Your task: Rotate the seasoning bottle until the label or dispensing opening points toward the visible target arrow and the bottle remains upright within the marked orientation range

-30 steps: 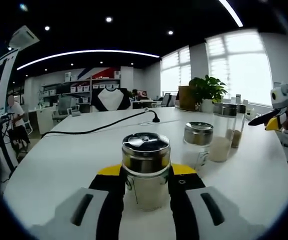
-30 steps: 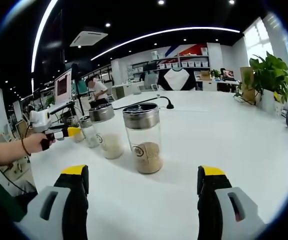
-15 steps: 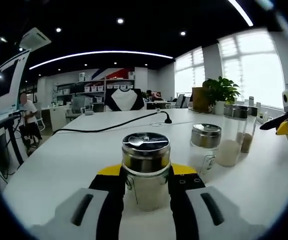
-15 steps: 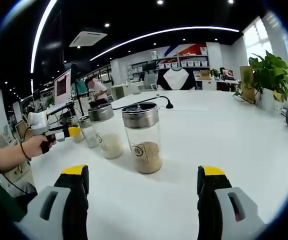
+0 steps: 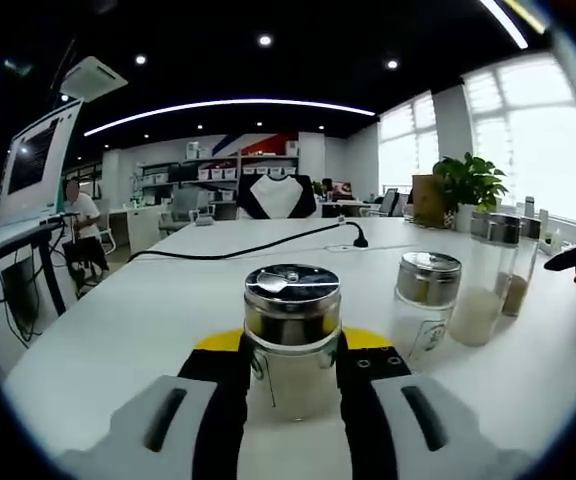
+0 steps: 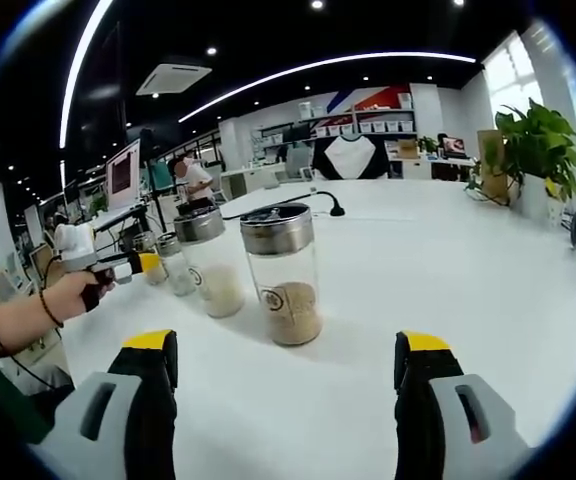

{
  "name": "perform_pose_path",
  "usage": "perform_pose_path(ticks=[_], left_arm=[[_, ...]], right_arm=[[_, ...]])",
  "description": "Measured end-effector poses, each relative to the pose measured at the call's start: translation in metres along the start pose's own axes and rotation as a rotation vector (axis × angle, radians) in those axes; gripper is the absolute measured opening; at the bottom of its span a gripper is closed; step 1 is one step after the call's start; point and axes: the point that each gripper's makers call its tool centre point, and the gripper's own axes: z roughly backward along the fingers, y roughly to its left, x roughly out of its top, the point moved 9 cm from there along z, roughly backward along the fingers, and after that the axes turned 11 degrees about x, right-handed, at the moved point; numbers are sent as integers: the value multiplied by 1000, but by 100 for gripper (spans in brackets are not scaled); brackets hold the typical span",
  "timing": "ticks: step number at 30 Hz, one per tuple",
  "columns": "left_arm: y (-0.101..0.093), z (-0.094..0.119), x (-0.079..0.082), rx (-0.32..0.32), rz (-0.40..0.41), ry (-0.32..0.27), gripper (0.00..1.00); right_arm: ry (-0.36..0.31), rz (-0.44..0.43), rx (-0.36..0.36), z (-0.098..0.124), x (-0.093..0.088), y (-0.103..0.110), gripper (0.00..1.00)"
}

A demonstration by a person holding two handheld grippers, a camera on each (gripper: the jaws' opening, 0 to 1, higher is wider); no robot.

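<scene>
Jaws of the left gripper [image 5: 290,375] clasp the short glass seasoning bottle with a shiny metal shaker lid [image 5: 291,340], upright on the white bench [image 5: 148,310]. Turning well, by judgement, means a slow twist about its axis, base flat. Right gripper [image 6: 286,385] jaws stand spread; ahead, a taller glass jar of tan granules [image 6: 283,272].
</scene>
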Motion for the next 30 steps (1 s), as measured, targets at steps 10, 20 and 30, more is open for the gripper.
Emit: perform_pose_path(ticks=[10,20,30], left_arm=[[-5,1,-1,67,14,-2,35],[-6,1,-2,89,20,1,35],[-6,0,-1,85,13,22,35]], right_arm=[[-5,3,8,-1,2,2,92],[-7,7,13,-1,3,4,92],[-8,7,14,-1,3,4,92]])
